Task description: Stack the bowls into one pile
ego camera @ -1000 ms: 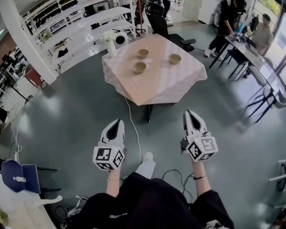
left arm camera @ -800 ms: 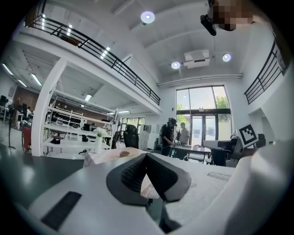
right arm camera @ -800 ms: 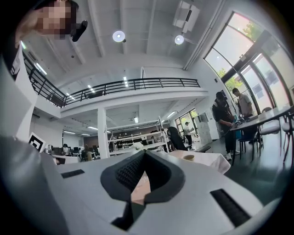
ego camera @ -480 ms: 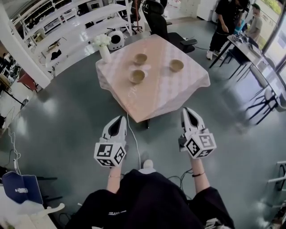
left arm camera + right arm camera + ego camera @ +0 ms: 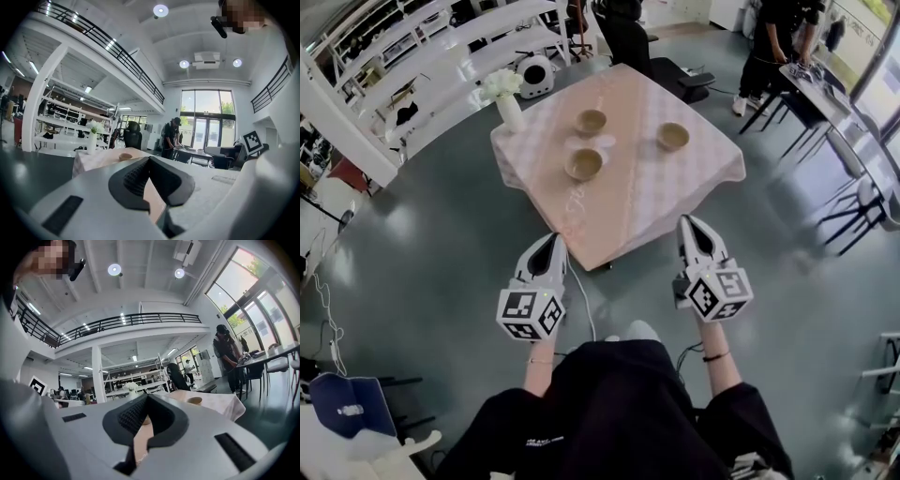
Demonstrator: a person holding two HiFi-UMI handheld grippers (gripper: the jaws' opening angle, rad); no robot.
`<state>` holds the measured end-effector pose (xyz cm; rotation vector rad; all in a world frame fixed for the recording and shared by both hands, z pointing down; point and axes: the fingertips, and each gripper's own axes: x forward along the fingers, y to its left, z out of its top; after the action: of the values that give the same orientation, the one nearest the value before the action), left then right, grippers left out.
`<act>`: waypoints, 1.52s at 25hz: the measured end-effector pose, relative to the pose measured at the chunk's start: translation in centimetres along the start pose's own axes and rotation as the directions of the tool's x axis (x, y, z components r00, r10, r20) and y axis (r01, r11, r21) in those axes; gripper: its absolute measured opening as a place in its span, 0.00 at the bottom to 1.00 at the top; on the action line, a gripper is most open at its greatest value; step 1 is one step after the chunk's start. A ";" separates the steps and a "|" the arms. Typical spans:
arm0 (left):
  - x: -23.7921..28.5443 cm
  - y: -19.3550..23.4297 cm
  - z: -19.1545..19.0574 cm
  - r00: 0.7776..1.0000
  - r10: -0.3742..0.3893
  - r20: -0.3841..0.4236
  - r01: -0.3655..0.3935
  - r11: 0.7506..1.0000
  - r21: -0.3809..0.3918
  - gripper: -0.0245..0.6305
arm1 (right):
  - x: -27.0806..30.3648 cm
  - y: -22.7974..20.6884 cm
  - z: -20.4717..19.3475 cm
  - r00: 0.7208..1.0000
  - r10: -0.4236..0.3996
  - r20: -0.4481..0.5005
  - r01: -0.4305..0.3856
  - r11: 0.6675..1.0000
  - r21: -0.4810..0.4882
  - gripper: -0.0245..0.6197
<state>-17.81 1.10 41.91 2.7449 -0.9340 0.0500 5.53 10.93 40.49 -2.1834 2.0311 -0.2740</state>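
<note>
Three tan bowls stand apart on a table (image 5: pixel 628 211) under a pale pink checked cloth: one at the back left (image 5: pixel 591 120), one nearer me (image 5: pixel 584 163), one at the right (image 5: pixel 673 136). Both grippers hang over the floor, short of the table's near edge. My left gripper (image 5: pixel 551 244) is shut and empty, and so is my right gripper (image 5: pixel 692 225). In the left gripper view a bowl (image 5: pixel 125 157) shows just above the closed jaw tips. In the right gripper view the right-hand bowl (image 5: pixel 194 400) sits on the cloth beyond the jaws.
A white vase of flowers (image 5: pixel 506 94) stands on the table's far left corner. A cable (image 5: pixel 579 305) runs across the floor below the table. White shelving (image 5: pixel 441 47) lines the left; an office chair (image 5: pixel 628 37) and people at a desk (image 5: pixel 787 47) are behind.
The table has come closer in the head view. Both grippers have moved forward toward its near edge, still shut and empty.
</note>
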 end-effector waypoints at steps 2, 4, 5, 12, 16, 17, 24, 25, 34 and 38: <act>0.9 0.2 -0.3 1.000 0.001 -0.008 -0.002 1.000 -0.009 0.03 | 0.9 -0.5 0.0 1.000 0.004 -0.009 -0.004 1.000 -0.003 0.02; 1.7 0.4 -0.6 1.000 0.004 -0.017 -0.005 1.000 -0.018 0.03 | 1.7 -1.0 -0.2 1.000 0.008 -0.017 -0.008 1.000 0.000 0.02; 2.0 0.6 -0.7 1.000 0.008 -0.021 -0.008 1.000 -0.022 0.03 | 2.2 -1.3 -0.4 1.000 0.008 -0.021 -0.008 1.000 0.006 0.02; 6.2 1.7 -1.5 0.999 0.036 -0.040 -0.038 0.998 -0.047 0.03 | 6.5 -4.2 -1.1 0.999 0.022 -0.042 -0.020 0.999 0.039 0.02; 9.7 0.8 -1.2 0.998 0.037 -0.045 -0.040 0.997 -0.072 0.03 | 9.1 -6.6 -0.3 0.997 0.039 -0.060 -0.036 0.998 0.045 0.02; 10.7 0.6 -1.2 0.998 0.036 -0.047 -0.040 0.996 -0.075 0.03 | 9.8 -7.3 -0.1 0.997 0.042 -0.063 -0.039 0.998 0.045 0.02; 17.7 -0.2 -1.8 0.997 0.044 -0.070 -0.051 0.994 -0.095 0.03 | 14.2 -13.3 0.0 0.994 0.033 -0.104 -0.030 0.999 0.032 0.02; 18.6 -0.4 -1.9 0.996 0.045 -0.074 -0.052 0.994 -0.098 0.03 | 14.8 -14.2 0.0 0.993 0.031 -0.112 -0.027 0.999 0.031 0.02; 25.1 -0.3 -3.3 0.990 0.077 -0.121 -0.091 0.989 -0.118 0.03 | 20.2 -19.7 -1.4 0.983 0.050 -0.178 -0.042 0.998 0.050 0.02; 27.5 -0.3 -4.0 0.987 0.086 -0.138 -0.104 0.987 -0.125 0.03 | 22.3 -21.6 -2.1 0.977 0.060 -0.206 -0.051 0.997 0.051 0.02</act>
<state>4.41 -14.13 48.77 2.5412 -0.9938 0.1782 27.48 -9.62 48.25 -2.1467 2.1636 -0.5566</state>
